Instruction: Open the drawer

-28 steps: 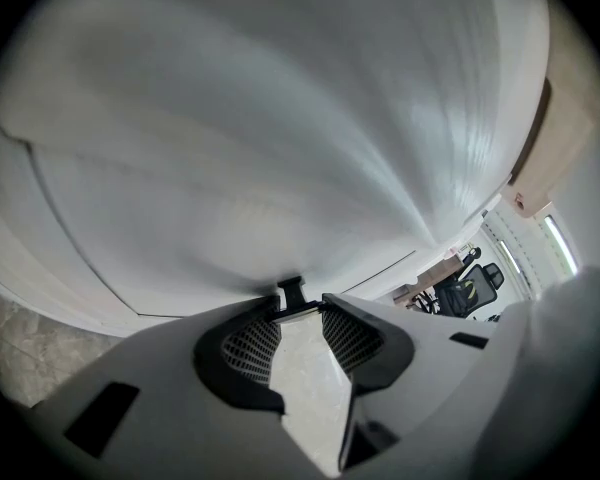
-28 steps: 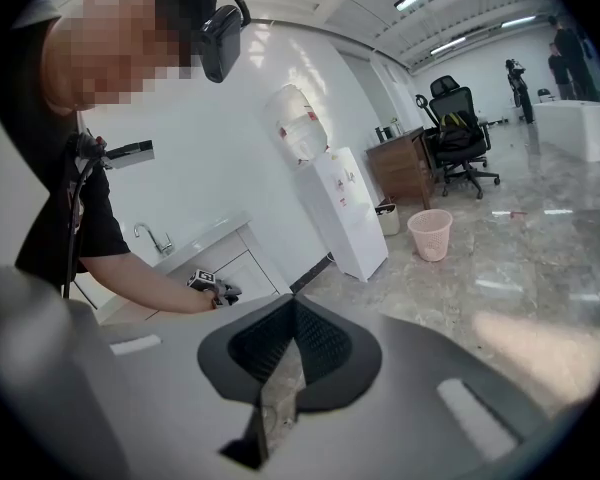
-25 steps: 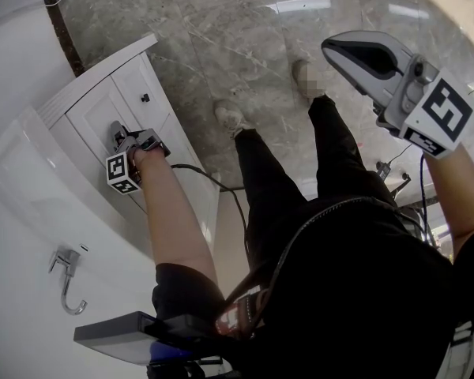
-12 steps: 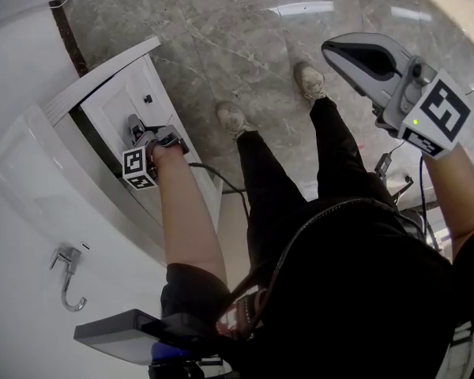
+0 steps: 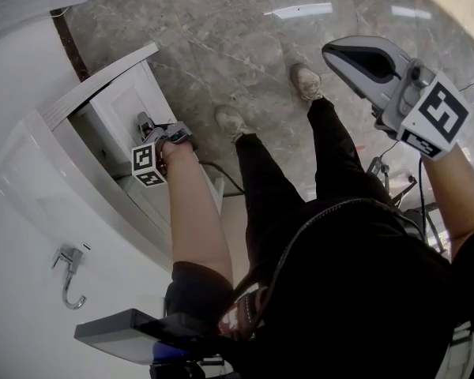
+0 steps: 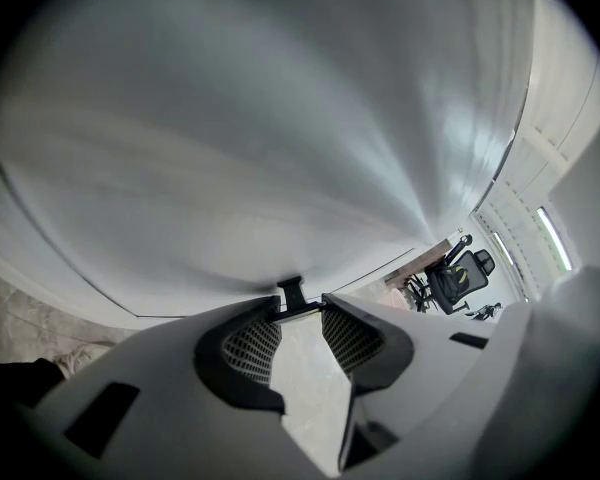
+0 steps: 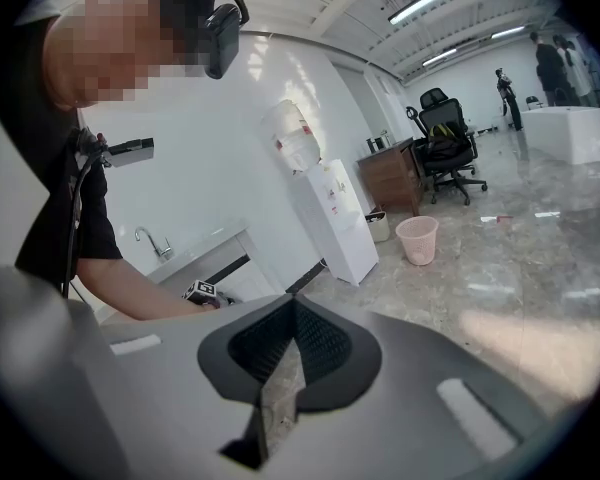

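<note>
In the head view the white drawer of the vanity cabinet stands pulled out, with a dark gap behind its front. My left gripper is at that front, its marker cube just below. The left gripper view fills with the drawer front. A small black knob sits pinched between the tips of my left gripper. My right gripper hangs high at the right over the floor, away from the cabinet. In its own view my right gripper has its tips together and holds nothing.
A white counter with a chrome tap lies left of the drawer. The person's shoes stand on the marble floor by the cabinet. A water dispenser, a pink bin and an office chair stand further off.
The left gripper has moved right, away from the cabinet, and the drawer has slid out with it, opening a dark gap. The right gripper has barely shifted.
</note>
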Demonstrator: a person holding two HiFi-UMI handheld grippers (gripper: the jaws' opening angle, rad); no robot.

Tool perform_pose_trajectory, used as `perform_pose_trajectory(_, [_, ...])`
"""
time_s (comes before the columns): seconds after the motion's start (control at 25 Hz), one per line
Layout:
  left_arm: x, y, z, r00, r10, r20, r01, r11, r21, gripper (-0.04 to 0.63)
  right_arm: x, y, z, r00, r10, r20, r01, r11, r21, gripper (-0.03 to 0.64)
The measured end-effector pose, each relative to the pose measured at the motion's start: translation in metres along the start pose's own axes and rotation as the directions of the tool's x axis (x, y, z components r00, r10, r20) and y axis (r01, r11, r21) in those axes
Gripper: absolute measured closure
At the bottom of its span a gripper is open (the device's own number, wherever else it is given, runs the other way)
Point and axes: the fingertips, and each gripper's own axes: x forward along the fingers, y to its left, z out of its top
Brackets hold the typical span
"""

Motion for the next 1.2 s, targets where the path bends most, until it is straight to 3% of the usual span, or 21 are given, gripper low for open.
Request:
perform_pose_trajectory(0.64, [-0.021,-0.017,-0.054,1.000,0.000,-0.001,0.000,1.000,0.000,0.468,-0.069,-0.035,-0.007,0.999,-0.035,0.026,0.035,0.999,0.000,0.623])
perform_pose_trajectory(1.2, [-0.033,-0.026,-0.090,1.000,0.011,-0.005,-0.011,1.000,-0.004,0.468,-0.094,-0.050,-0.008,0.999,-0.026,0.043,0.026,1.000,-0.001,0.623])
